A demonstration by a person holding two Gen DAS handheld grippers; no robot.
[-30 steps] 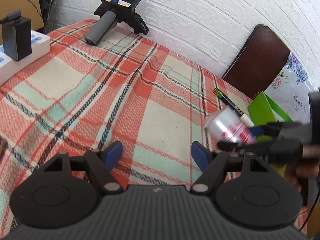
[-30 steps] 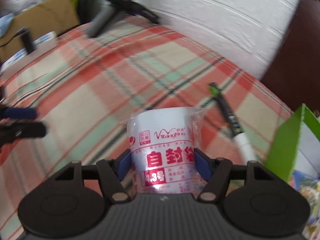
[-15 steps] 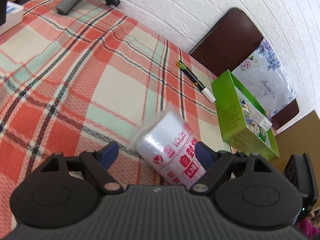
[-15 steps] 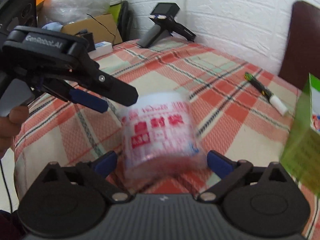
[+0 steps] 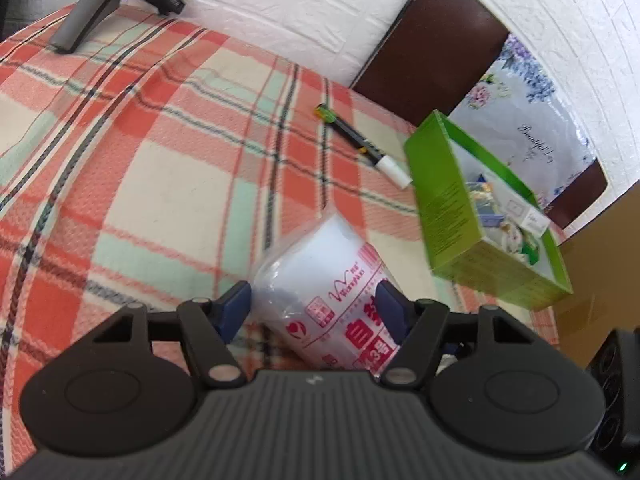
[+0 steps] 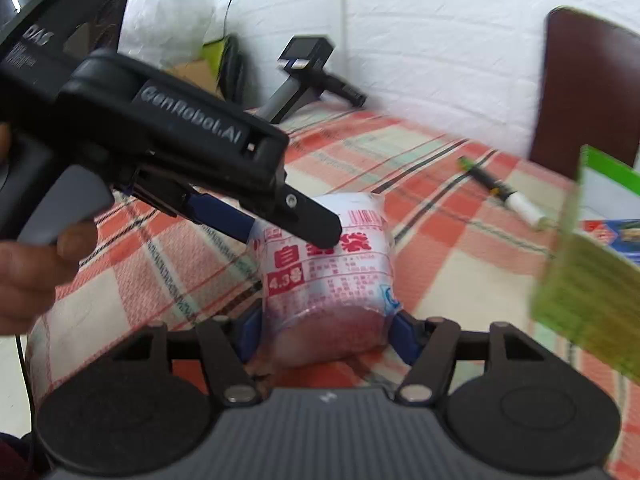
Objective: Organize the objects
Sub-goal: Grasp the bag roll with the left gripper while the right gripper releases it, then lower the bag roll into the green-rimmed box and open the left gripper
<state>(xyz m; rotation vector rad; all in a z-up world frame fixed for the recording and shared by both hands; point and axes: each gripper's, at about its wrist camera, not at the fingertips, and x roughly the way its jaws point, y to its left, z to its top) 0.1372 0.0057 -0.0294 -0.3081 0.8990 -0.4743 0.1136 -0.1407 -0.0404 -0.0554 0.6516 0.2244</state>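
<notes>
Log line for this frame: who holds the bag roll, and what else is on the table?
bag roll: between both grippers | left gripper: shut on roll | right gripper: shut on roll | marker, green box: on cloth

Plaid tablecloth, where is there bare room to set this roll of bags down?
The widest bare patch of the tablecloth runs from the roll of bags up toward the spare handheld device by the wall. A narrower strip lies between the roll and the marker. It is crowded on the right, where the marker nearly meets the green box.

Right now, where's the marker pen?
The marker pen lies on the plaid tablecloth, right of centre in both views, beside the green box, beyond the bag roll.
</notes>
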